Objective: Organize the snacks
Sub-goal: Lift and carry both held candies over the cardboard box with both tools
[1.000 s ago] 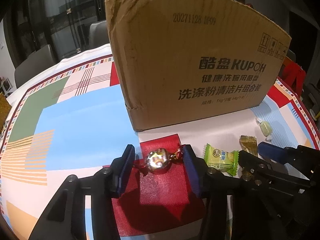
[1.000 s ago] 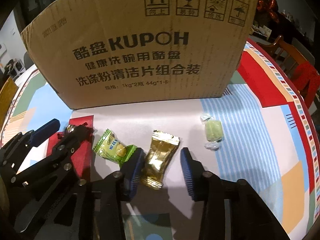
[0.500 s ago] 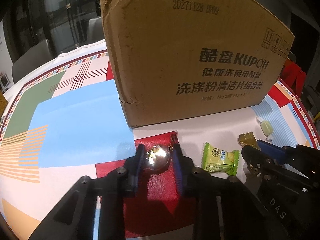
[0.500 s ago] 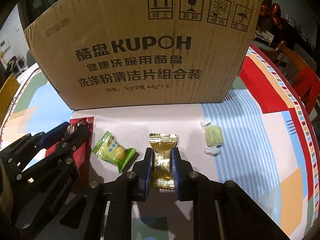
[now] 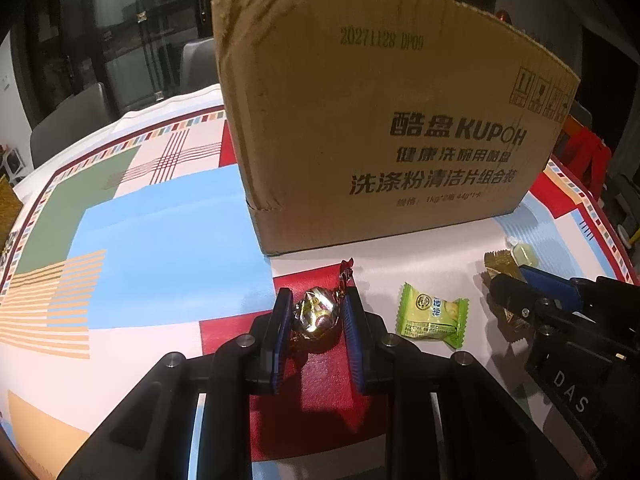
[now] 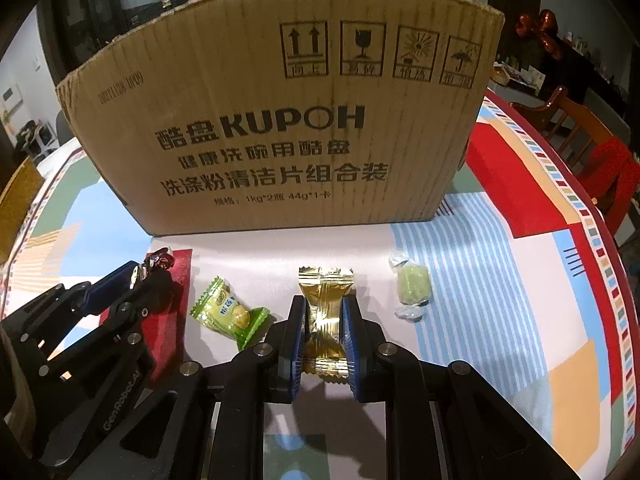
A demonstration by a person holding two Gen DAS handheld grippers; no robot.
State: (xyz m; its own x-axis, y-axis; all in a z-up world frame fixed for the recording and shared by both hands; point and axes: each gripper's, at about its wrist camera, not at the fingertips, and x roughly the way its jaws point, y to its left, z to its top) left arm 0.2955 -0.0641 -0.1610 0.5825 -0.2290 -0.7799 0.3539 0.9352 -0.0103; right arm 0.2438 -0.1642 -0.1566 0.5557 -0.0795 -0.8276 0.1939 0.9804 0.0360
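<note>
While left gripper [image 5: 316, 312] jaws clamp foil candy [image 5: 316, 316], right gripper [image 6: 324, 326] jaws pinch gold packet [image 6: 325, 312].

A dim room: dark glass doors [image 5: 120, 20] far left, a grey chair [image 5: 68, 124] beneath, a wooden chair [image 6: 576, 128] far right
</note>
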